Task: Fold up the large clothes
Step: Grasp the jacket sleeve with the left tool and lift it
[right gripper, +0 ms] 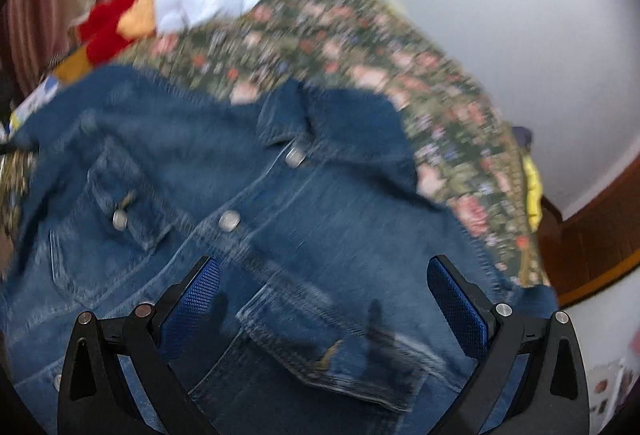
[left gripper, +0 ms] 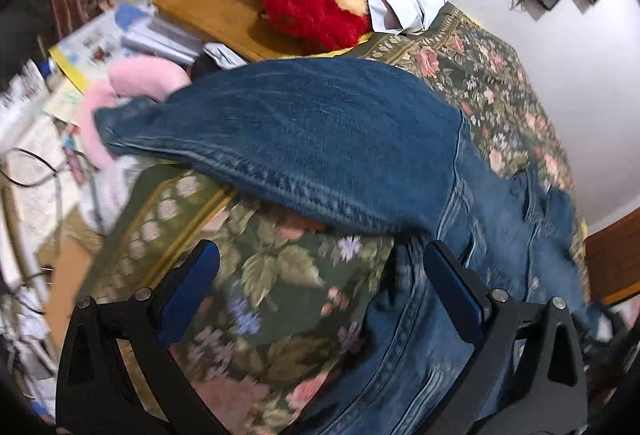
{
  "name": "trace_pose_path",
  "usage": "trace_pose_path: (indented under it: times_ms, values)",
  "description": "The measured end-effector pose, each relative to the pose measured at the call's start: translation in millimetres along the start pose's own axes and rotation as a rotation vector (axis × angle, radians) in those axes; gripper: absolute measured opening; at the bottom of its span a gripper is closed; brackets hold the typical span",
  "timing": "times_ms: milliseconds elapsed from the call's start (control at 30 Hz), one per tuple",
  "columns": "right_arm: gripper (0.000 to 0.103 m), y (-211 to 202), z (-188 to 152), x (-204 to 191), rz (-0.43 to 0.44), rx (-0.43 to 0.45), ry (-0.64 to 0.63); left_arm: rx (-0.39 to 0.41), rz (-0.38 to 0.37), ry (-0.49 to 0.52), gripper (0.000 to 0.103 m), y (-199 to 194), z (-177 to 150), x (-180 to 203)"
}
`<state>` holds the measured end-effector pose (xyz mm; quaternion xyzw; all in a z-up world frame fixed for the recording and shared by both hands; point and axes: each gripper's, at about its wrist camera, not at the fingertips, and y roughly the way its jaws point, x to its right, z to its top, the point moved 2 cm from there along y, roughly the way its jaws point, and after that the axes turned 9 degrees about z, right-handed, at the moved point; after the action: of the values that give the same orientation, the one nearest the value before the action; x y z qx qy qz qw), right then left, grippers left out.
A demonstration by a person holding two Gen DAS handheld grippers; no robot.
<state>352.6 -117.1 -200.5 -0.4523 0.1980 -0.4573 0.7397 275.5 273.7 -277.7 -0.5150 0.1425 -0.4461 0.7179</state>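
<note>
Right wrist view: denim jacket (right gripper: 248, 203) on floral bedspread (right gripper: 360, 47), right tool (right gripper: 324, 267) and left tool (left gripper: 320, 255) both spread apart, empty.

Floral-covered bed (left gripper: 472, 75), denim jacket (right gripper: 248, 203) spread on it, apparently a white garment (left gripper: 396, 1) at far end

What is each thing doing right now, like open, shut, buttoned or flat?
Blue denim jacket: spread front-up, buttoned, not yet folded.
Its left sleeve: stretched out sideways.
Left gripper: open, empty.
Right gripper: open, empty.
Floral green bedspread: lying under the jacket.
</note>
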Motion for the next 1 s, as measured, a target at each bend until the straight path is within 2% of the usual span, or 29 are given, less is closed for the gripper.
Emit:
trace_pose_path:
  times_ms: [100, 167, 200, 267, 367, 400, 433, 467, 500, 600, 700, 767, 800, 867, 1000]
  values:
    - [0.103, 14, 0, -3, 0.061, -0.053, -0.01, -0.01, -0.032, -0.047, 0.097, 14, 12, -3]
    - [0.103, 19, 0, -4, 0.088, -0.067, -0.011, -0.002, -0.026, -0.085, 0.096, 20, 24, -8]
    - [0.103, 21, 0, -5, 0.093, -0.07, -0.01, 0.029, 0.001, -0.098, 0.094, 20, 29, -9]
    - [0.103, 20, -2, -4, 0.093, -0.069, -0.003, 0.085, 0.095, -0.098, 0.079, 21, 39, -9]
    - [0.103, 16, -3, -2, 0.093, -0.054, 0.015, 0.151, 0.206, -0.033, 0.057, 22, 50, 0]
    - [0.103, 13, -1, -2, 0.089, -0.049, 0.019, 0.17, 0.25, -0.006, 0.031, 19, 52, 7]
    - [0.103, 10, -1, 0, 0.084, -0.037, 0.027, 0.189, 0.315, 0.032, 0.018, 15, 55, 14]
    - [0.103, 7, 0, 1, 0.079, -0.029, 0.031, 0.204, 0.344, 0.068, 0.017, 10, 59, 24]
    - [0.103, 3, 1, 3, 0.075, -0.02, 0.033, 0.219, 0.32, 0.085, 0.011, 3, 62, 30]
    - [0.103, -17, 3, 7, 0.071, 0.023, 0.04, 0.308, 0.23, 0.119, 0.009, -32, 73, 55]
    - [0.103, -40, 3, 13, 0.078, 0.067, 0.053, 0.408, 0.159, 0.234, 0.008, -72, 70, 102]
    - [0.103, -59, 2, 19, 0.077, 0.105, 0.068, 0.439, 0.117, 0.329, 0.008, -91, 56, 139]
    - [0.103, -72, 1, 23, 0.075, 0.129, 0.081, 0.433, 0.112, 0.372, 0.008, -94, 47, 155]
    - [0.103, -89, -2, 30, 0.074, 0.164, 0.104, 0.371, 0.103, 0.422, 0.008, -83, 30, 181]
    - [0.103, -127, -16, 46, 0.07, 0.231, 0.148, 0.152, 0.076, 0.453, 0.015, -32, -11, 204]
